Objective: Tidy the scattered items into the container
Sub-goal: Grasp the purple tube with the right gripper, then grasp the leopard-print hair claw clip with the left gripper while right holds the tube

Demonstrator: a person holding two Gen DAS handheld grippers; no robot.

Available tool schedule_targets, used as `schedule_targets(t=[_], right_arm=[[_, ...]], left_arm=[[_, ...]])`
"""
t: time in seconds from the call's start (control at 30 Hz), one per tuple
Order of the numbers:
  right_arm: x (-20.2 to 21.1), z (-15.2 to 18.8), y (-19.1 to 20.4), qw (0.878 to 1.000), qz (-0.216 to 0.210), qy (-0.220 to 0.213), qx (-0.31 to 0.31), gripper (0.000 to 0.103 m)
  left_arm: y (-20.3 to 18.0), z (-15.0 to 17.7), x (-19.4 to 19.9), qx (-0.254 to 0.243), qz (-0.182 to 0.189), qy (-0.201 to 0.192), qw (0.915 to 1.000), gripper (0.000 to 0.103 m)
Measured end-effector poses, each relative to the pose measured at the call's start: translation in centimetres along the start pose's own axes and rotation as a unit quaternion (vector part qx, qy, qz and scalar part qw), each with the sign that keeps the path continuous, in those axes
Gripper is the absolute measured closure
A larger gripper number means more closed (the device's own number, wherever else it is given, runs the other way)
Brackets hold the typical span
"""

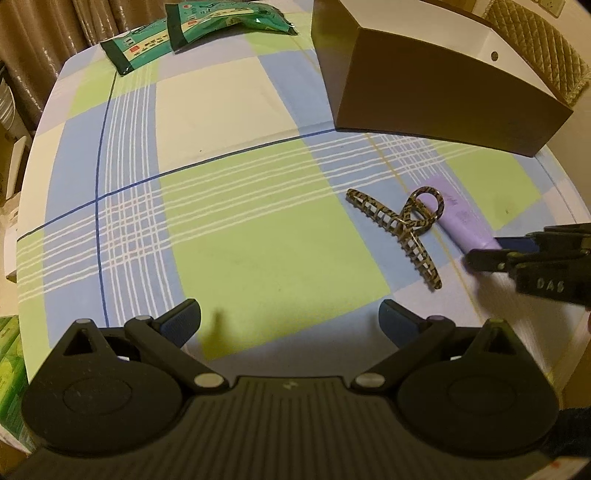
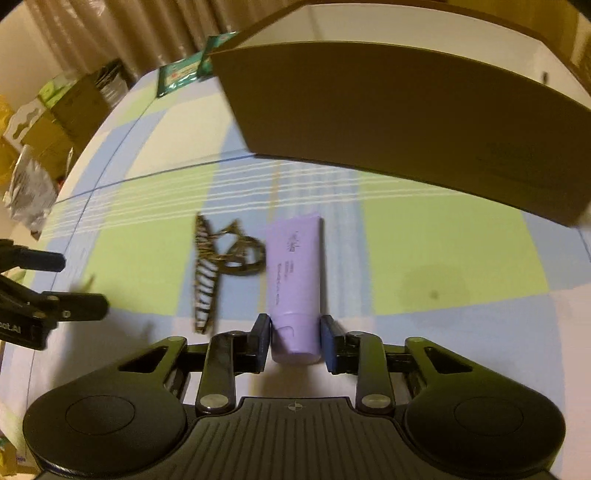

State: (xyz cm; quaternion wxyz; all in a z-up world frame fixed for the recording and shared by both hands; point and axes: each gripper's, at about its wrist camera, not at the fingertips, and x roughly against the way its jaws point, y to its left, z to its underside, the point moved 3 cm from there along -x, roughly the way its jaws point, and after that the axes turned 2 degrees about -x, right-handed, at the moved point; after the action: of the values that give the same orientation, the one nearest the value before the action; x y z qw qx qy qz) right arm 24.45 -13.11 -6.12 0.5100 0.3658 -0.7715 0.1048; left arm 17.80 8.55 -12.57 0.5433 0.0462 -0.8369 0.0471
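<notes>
Lilac plastic, a small tube lies flat on the checked cloth, its cap end between the blue pads of the right gripper. Both pads stand right at the cap's sides and look to be touching it; the tube's body still rests on the cloth. From the left wrist view the same tube shows with the right gripper at its near end.

Just left of the tube sits a leopard-print hair claw, its loop end touching or overlapping the tube's edge; in the left wrist view the claw lies ahead and to the right of the left gripper. That gripper hangs above bare cloth with its fingers spread wide and nothing between them.

Behind both things stands the brown box with a white inside, near the tube but apart from it. Two green packets lie at the far edge of the cloth, well apart from the rest, one overlapping the other.
</notes>
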Motion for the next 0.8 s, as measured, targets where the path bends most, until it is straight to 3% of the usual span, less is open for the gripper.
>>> schedule_targets(t=[0.17, 0.23, 0.27, 0.3, 0.47, 0.6, 0.8], right_arm=[[0.5, 0.1, -1.9, 1.000, 0.004, 0.015, -0.005, 0.075], [0.6, 0.1, -2.0, 1.000, 0.005, 0.016, 0.012, 0.056], [0.7, 0.1, -1.9, 1.000, 0.011, 0.009, 0.024, 0.040], [0.7, 0.1, -1.7, 0.999, 0.014, 0.002, 0.035, 0.038], [-0.3, 0.0, -0.9, 0.997, 0.020, -0.011, 0.078, 0.040], [-0.5, 0.2, -0.6, 0.991, 0.030, -0.032, 0.126, 0.073], [0.0, 0.1, -3.1, 0.992, 0.038, -0.034, 0.112, 0.074]], left_arm=[[0.1, -0.3, -0.1, 0.010, 0.008, -0.003, 0.9999, 0.002], [-0.1, -0.4, -0.1, 0.013, 0.010, -0.004, 0.9999, 0.002], [-0.2, -0.4, -0.1, 0.014, 0.011, -0.004, 0.9998, 0.002], [-0.3, -0.4, -0.1, 0.015, 0.012, -0.004, 0.9998, 0.002], [-1.4, -0.8, -0.4, 0.017, 0.013, -0.006, 0.9997, 0.002], [-2.5, -1.1, -0.6, 0.022, 0.013, -0.006, 0.9997, 0.002], [-4.2, -2.0, -1.0, 0.028, 0.018, -0.011, 0.9994, 0.002]])
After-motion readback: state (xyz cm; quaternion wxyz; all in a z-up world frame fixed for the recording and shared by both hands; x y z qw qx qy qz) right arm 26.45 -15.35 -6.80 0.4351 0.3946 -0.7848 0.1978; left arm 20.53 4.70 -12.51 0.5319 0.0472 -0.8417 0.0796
